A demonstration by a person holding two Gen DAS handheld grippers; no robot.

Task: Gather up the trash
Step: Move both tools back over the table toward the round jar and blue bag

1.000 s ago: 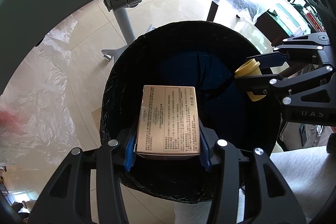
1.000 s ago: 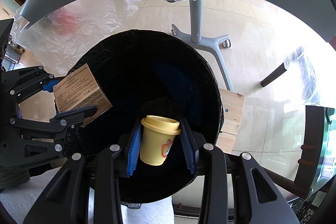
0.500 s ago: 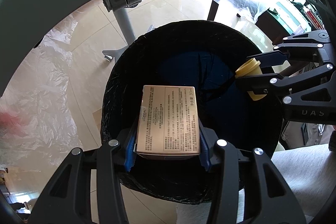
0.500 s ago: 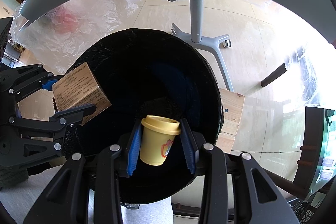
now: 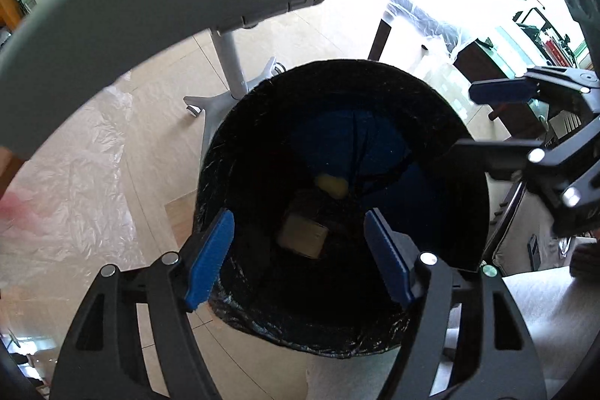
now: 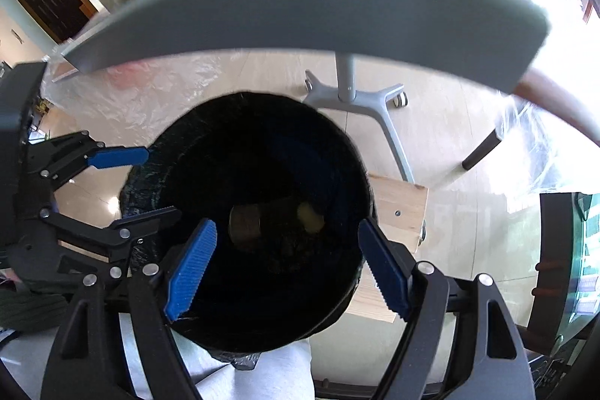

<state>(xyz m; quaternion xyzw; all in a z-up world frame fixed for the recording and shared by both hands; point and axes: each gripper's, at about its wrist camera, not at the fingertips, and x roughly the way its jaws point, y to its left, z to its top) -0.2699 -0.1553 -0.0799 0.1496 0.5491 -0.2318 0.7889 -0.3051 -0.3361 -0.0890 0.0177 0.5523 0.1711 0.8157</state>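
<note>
The tan carton [image 5: 303, 237], its print unreadable, and the yellow cup [image 5: 332, 185] lie at the bottom of the black-lined trash bin [image 5: 232, 152], above whose mouth the left gripper [image 5: 300, 257] and right gripper [image 6: 287, 265] point steeply down, jaws opening with nothing between them.

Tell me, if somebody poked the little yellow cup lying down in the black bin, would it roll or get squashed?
It would probably roll, since the yellow cup looks round and lies on its side in the bin. It may not go far: the cardboard box and crumpled black liner sit close by. It seems small and light, so a gentle poke should move it. How easily it squashes can't be told.
</note>
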